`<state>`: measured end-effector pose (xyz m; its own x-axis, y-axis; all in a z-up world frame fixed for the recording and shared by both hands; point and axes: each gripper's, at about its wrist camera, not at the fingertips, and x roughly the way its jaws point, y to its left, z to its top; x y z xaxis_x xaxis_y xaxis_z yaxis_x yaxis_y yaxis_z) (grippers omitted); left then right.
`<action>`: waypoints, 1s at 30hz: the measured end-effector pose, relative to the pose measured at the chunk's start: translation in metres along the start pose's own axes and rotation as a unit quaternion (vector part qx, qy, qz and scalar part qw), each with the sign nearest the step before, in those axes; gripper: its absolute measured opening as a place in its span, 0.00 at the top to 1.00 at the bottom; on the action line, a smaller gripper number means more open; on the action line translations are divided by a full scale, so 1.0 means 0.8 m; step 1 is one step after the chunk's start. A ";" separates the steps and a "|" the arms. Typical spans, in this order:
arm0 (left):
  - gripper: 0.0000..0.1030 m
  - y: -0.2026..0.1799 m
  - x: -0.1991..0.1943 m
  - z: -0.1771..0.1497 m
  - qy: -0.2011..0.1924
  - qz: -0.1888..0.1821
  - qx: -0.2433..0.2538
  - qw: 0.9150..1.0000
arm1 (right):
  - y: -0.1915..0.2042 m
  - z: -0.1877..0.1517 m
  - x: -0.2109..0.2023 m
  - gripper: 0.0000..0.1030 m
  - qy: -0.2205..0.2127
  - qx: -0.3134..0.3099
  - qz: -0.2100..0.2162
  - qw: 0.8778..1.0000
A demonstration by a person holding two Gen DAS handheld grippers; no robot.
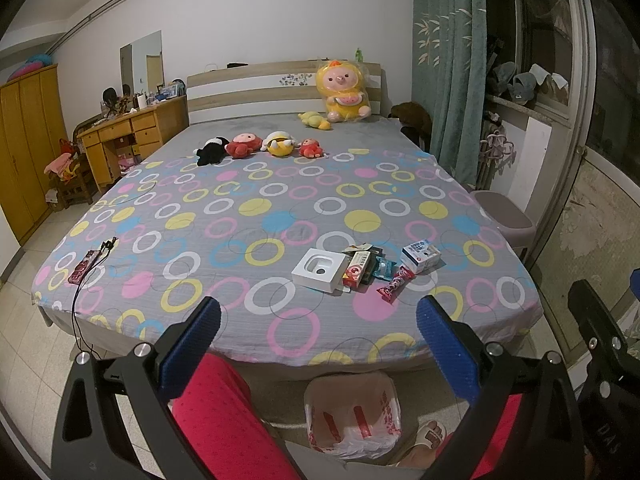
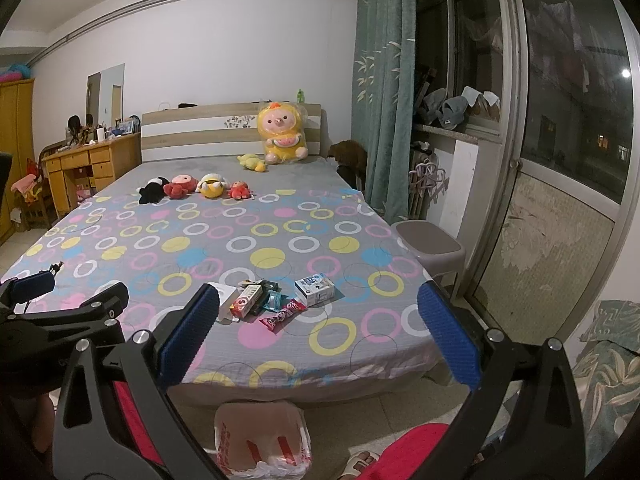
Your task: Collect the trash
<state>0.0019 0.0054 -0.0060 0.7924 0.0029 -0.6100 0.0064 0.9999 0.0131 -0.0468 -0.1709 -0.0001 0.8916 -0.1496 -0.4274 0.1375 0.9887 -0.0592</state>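
Observation:
Trash lies in a cluster near the bed's foot: a white box tray (image 1: 318, 270), a red and white carton (image 1: 357, 270) (image 2: 245, 301), a teal wrapper (image 1: 385, 269) (image 2: 274, 299), a pink candy wrapper (image 1: 395, 285) (image 2: 283, 315) and a small blue and white carton (image 1: 421, 257) (image 2: 315, 289). Another pink wrapper (image 1: 85, 266) lies at the bed's left edge. A bin lined with a white and red plastic bag (image 1: 352, 414) (image 2: 262, 440) stands on the floor below. My left gripper (image 1: 318, 344) and right gripper (image 2: 318, 334) are open and empty, short of the bed's foot.
The bed (image 1: 280, 208) has a circle-patterned sheet, with several plush toys (image 1: 260, 146) near the headboard. A grey stool (image 1: 506, 216) stands at the bed's right, a wooden desk (image 1: 128, 132) at its left. A black cable (image 1: 78, 320) hangs off the left corner. My red-clad legs are below.

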 end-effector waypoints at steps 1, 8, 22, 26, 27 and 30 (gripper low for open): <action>0.07 0.000 0.000 0.000 0.000 0.000 0.000 1.000 | 0.000 -0.001 0.000 0.06 0.000 0.000 -0.001 1.000; 0.07 -0.003 -0.001 -0.001 -0.002 -0.001 0.000 1.000 | -0.001 0.001 0.000 0.06 0.001 0.000 0.001 1.000; 0.07 -0.007 -0.001 0.003 0.002 -0.010 -0.002 1.000 | 0.001 -0.001 0.000 0.06 0.006 0.003 0.004 1.000; 0.07 -0.002 0.003 0.002 0.006 -0.014 -0.013 1.000 | 0.004 -0.001 0.002 0.06 0.010 0.002 0.004 1.000; 0.07 -0.001 0.004 0.002 0.009 -0.015 -0.013 1.000 | 0.005 -0.001 0.002 0.06 0.011 0.001 0.004 1.000; 0.07 0.000 0.009 0.001 0.016 -0.016 -0.012 1.000 | 0.005 -0.001 0.006 0.06 0.015 0.000 0.005 1.000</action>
<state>0.0078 0.0050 -0.0100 0.7725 -0.0297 -0.6343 0.0168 0.9995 -0.0263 -0.0421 -0.1674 -0.0031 0.8796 -0.1402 -0.4546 0.1294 0.9901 -0.0549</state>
